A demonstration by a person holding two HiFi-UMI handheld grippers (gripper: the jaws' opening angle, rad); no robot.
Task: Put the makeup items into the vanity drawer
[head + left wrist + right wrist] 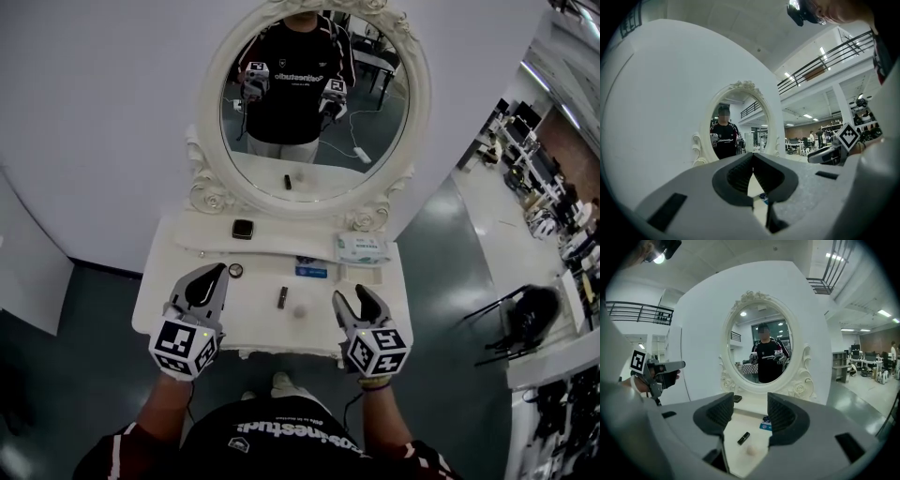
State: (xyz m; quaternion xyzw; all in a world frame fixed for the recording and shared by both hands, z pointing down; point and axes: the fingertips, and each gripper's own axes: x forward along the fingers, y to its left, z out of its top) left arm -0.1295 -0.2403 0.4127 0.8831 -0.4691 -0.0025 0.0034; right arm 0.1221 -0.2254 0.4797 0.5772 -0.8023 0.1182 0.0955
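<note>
On the white vanity top (258, 319) lie a dark lipstick (282, 297), a small white puff (300, 310), a round little pot (235, 270) and a blue packet (310, 271). A black square compact (243, 229) sits on the raised back shelf. My left gripper (221, 272) hovers over the table's left part, jaws together and empty, its tip near the round pot. My right gripper (351, 294) stands open over the front right, nothing between its fingers. In the right gripper view the lipstick (743, 438) and puff (751, 450) show through the jaw gap.
An oval mirror (314, 103) in a carved white frame rises behind the table. A pack of wet wipes (362, 249) lies at the back right of the shelf. Grey floor surrounds the vanity; a black chair (530, 314) stands off to the right.
</note>
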